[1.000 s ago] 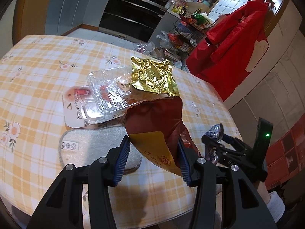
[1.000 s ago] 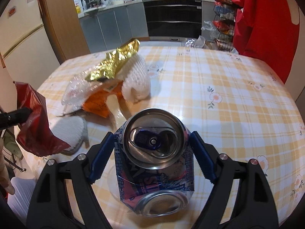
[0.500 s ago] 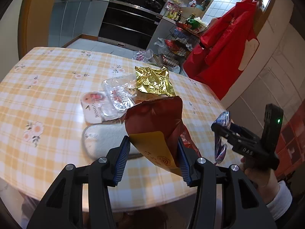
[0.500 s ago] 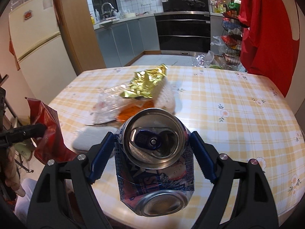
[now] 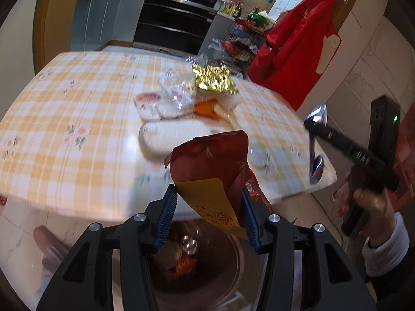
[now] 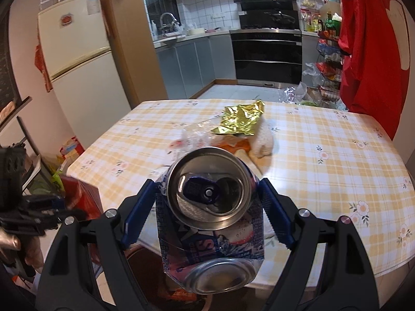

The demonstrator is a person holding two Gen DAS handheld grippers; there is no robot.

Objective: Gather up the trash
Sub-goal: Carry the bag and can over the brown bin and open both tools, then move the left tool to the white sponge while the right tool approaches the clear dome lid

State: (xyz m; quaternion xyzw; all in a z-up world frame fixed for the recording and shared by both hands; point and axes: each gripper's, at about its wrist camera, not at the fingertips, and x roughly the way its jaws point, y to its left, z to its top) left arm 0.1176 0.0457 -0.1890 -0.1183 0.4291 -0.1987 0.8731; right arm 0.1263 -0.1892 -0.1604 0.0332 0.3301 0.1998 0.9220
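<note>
A: Since a second ago both hands have drawn back off the table; the clutter that lay just ahead of the left gripper (image 5: 208, 217) now sits well beyond it, and a trash bin (image 5: 233, 267) has come into view beneath.

B: What does the left view give?

A: The jaws stand about half closed, pinching a red and yellow snack bag (image 5: 215, 171) that stands up at 12 o'clock from the fingers. The bin's mouth opens straight under them, with some trash already inside. The table (image 5: 64, 129) edge lies past it, with a gold foil wrapper (image 5: 214, 80) at 12 o'clock far back and a white pad (image 5: 171, 136) nearer. The right gripper (image 5: 315, 145) shows at 3 o'clock, a hand (image 5: 368, 199) under it.

B: And the right view?

A: The right gripper (image 6: 208, 207) stands wide but clamped on a crushed drink can (image 6: 210, 215), blue pads pressing both sides, its opened top facing the camera. The bin's rim (image 6: 135, 256) peeks out at 7 o'clock below the can. The left gripper (image 6: 52, 207) and the snack bag (image 6: 83, 197) are at 9 o'clock.

B: How to drop well?

A: I'd judge the bag is already over the mouth. The can looks nearer the table side, so bring it fully over the opening, tip it downward, then release one at a time so neither glances off the rim.
</note>
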